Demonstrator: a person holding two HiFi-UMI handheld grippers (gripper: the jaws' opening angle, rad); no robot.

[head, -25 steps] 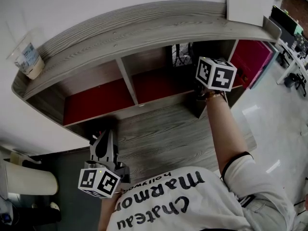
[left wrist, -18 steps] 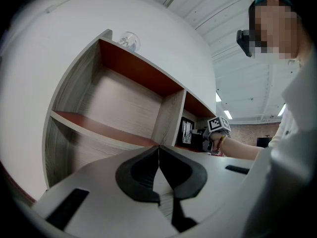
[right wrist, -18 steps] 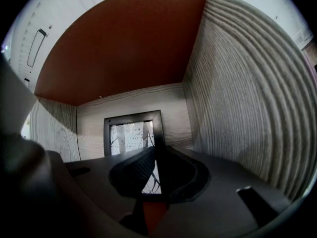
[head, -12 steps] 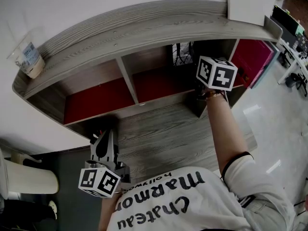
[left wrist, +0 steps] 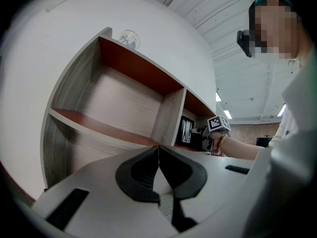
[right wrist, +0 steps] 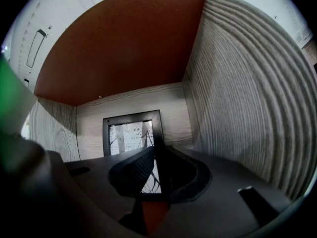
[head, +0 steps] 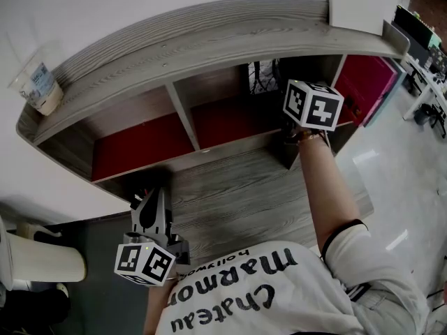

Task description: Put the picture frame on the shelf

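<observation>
Shelf compartment holds the upright picture frame

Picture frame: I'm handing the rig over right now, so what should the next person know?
Left hand-held gripper: shut, empty, idle in front of the shelf.
Right hand-held gripper: inside a shelf compartment, jaws just opening around the right edge of the frame, apparently letting go.
The frame stands upright near the compartment's back wall.
Done: frame is on the shelf.
Left: draw the right one straight back without tipping the frame.
</observation>
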